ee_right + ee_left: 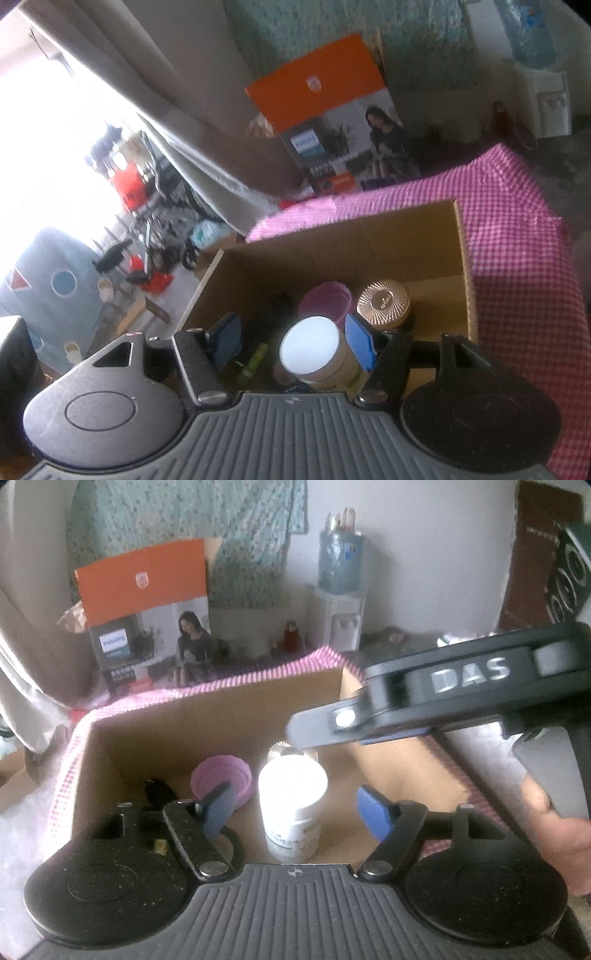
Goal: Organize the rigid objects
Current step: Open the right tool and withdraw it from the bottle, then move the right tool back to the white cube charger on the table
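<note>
An open cardboard box (207, 720) (369, 236) sits on a pink checked cloth. Inside stand a white-lidded bottle (291, 805) (314, 354), a purple cup (221, 779) (327, 302) and a jar with a ribbed gold lid (384, 302), partly hidden in the left wrist view (280, 749). A dark object (159, 794) and a green stick (253, 362) lie at the box's left. My left gripper (295, 812) is open above the box, its jaws either side of the bottle without touching. My right gripper (295, 339) is open over the bottle; it also crosses the left wrist view (314, 727).
A Philips carton (147, 620) (340, 118) stands behind the box. A water dispenser (341, 590) (535, 74) is at the back right. The pink checked cloth (517, 258) covers the surface right of the box. Clutter lies on the floor at left (147, 221).
</note>
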The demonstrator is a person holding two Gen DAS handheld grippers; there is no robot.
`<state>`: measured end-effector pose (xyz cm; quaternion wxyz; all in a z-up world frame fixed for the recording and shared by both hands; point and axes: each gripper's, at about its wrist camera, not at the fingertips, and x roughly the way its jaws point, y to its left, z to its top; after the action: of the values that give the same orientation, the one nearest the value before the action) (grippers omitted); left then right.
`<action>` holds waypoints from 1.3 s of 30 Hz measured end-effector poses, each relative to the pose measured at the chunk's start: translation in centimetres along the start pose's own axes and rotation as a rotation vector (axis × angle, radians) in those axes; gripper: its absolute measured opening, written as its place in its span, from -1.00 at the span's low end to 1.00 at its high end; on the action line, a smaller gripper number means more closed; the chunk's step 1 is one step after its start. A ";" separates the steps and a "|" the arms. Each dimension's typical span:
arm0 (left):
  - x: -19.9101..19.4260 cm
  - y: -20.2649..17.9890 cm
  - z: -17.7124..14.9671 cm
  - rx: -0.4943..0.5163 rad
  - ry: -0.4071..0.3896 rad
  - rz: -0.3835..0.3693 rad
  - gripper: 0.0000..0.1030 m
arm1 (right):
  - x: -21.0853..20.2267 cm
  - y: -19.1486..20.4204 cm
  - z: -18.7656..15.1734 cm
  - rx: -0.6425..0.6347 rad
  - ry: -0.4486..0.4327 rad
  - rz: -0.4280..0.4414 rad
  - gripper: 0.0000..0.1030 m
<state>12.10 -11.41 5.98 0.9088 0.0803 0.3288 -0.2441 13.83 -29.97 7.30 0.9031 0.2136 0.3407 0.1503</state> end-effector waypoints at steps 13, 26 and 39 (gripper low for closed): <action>-7.9 1.8 -4.7 -0.050 -0.044 0.089 0.52 | -7.4 1.1 -5.3 0.071 -0.127 0.121 0.40; -3.0 4.0 -10.6 -0.044 0.121 0.184 0.37 | 0.5 1.8 -10.7 0.152 0.107 0.160 0.35; -0.5 4.0 -11.9 -0.018 0.147 0.118 -0.02 | 9.2 0.8 -11.7 0.269 0.245 0.134 0.16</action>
<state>7.11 -4.13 -2.91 0.8956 0.1090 0.3917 -0.1805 12.42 -22.14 -5.28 0.8062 0.3348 0.4501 0.1881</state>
